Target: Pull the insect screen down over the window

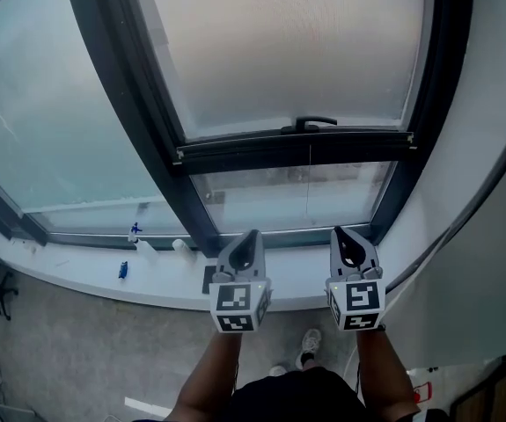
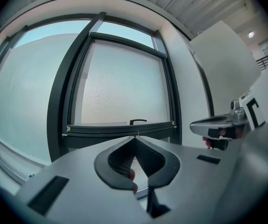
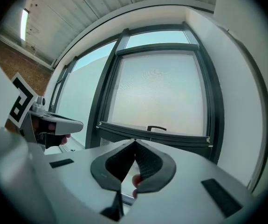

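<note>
I see the insect screen [image 1: 288, 51] covering most of the right-hand window pane, and its dark bottom bar [image 1: 297, 148] lies level across the frame, long axis side to side, with the small handle [image 1: 314, 124] on top. Both the left gripper [image 1: 251, 236] and right gripper [image 1: 346, 234] have jaws pressed together, empty. They are side by side over the sill [image 1: 165, 275], below the bar and apart from it.

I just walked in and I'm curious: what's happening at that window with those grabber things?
A person holds a left gripper and a right gripper, both shut and empty, in front of the window. The insect screen is most of the way down; its bottom bar sits above a strip of uncovered glass.
</note>
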Available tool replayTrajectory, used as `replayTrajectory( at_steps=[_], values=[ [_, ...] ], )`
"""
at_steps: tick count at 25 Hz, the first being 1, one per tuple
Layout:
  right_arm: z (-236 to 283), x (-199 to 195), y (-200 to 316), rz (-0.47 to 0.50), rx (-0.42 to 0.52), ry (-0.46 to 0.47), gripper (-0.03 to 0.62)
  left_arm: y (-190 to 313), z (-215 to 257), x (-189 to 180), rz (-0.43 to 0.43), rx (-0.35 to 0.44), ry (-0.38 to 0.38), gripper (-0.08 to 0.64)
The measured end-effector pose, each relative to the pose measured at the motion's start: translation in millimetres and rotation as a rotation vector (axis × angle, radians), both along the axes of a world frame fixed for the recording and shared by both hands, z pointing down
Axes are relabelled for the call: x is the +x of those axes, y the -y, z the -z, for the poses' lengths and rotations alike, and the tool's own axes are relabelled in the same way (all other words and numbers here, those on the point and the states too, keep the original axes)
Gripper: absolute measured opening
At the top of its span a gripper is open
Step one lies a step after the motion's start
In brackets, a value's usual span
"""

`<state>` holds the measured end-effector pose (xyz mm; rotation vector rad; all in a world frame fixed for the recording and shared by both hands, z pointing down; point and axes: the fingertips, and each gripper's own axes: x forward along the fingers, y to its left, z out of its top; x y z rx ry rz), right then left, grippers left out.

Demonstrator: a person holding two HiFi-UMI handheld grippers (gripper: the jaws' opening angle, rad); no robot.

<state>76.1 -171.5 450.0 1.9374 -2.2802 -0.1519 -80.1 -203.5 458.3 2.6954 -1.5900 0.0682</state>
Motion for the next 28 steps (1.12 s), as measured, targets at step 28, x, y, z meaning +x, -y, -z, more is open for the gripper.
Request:
replayTrajectory(
  at_steps=[28],
  values=[
    [-22.0, -22.9, -81.4, -0.045, 0.0, 0.035, 0.005, -88.7, -21.1, 5.8, -0.051, 0.002, 0.043, 0.003]
  ],
)
